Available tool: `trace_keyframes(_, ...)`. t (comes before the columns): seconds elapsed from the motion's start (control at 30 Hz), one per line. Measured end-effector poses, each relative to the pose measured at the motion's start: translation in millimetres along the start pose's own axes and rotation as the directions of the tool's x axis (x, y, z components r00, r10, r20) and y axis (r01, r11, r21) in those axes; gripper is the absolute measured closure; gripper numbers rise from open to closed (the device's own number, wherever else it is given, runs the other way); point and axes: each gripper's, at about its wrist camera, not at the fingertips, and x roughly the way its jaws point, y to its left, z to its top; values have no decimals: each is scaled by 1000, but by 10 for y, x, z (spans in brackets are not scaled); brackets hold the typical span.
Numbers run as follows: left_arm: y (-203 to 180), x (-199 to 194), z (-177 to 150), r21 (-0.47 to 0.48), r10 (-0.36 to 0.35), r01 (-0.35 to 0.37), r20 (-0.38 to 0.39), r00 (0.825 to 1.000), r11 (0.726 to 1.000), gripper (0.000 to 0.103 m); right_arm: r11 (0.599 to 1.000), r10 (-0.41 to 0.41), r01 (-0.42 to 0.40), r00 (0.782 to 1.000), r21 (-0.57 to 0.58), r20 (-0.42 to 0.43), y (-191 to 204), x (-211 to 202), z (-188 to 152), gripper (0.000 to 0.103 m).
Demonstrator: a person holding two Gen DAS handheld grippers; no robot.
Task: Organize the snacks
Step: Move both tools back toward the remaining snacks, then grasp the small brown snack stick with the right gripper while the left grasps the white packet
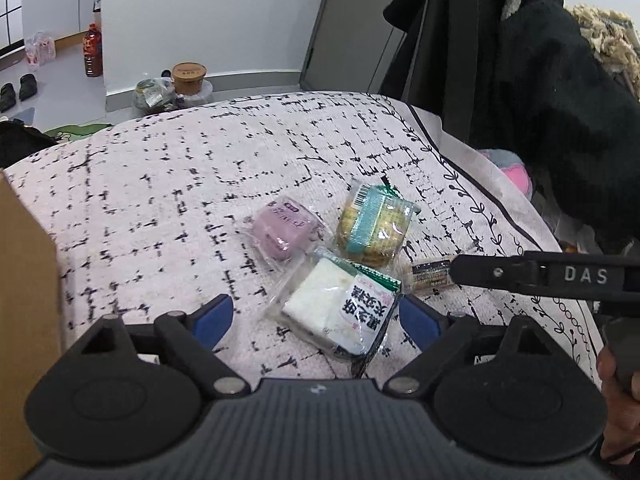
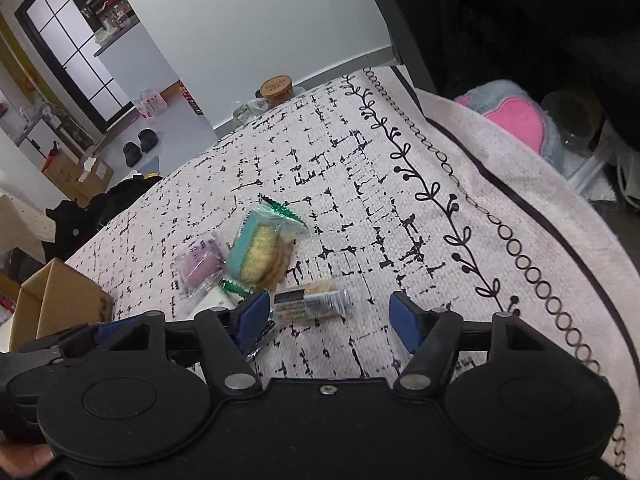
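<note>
Several wrapped snacks lie on a pink patterned cloth (image 1: 160, 184). In the left wrist view: a purple cake packet (image 1: 282, 230), a cracker packet with a teal band (image 1: 374, 226), a white cake packet (image 1: 340, 312) and a small dark bar (image 1: 430, 276). My left gripper (image 1: 316, 318) is open, its blue pads on either side of the white cake packet. My right gripper (image 2: 328, 316) is open just above the small dark bar (image 2: 312, 300). The right wrist view also shows the cracker packet (image 2: 262, 256) and the purple packet (image 2: 200, 266).
A cardboard box (image 2: 56, 300) stands at the cloth's left edge, also in the left wrist view (image 1: 24, 300). Dark clothing (image 1: 540, 80) hangs at the right. A pink-and-grey plush (image 2: 516, 116) lies beyond the cloth's right border. A brown cup (image 1: 189, 78) sits on the floor behind.
</note>
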Motion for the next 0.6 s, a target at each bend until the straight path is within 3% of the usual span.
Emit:
trace_keyframes(0.07,-9,61,28,-1,-1,1,-6,1000,1000,13,1000,10,-10,1000,2,-5,-10,57,8,45)
trace_keyframes(0.23,-11,146,72,-4,7,-7,-11,1000,1000,13,1000,29,-29,1000,-10,-10,-21,107,14,75)
trace_keyframes(0.6,-5,260,134,-31,12,-13,-9,1000,999,12,1000,20,-20,1000,1,-2,-95,-87,-134,81)
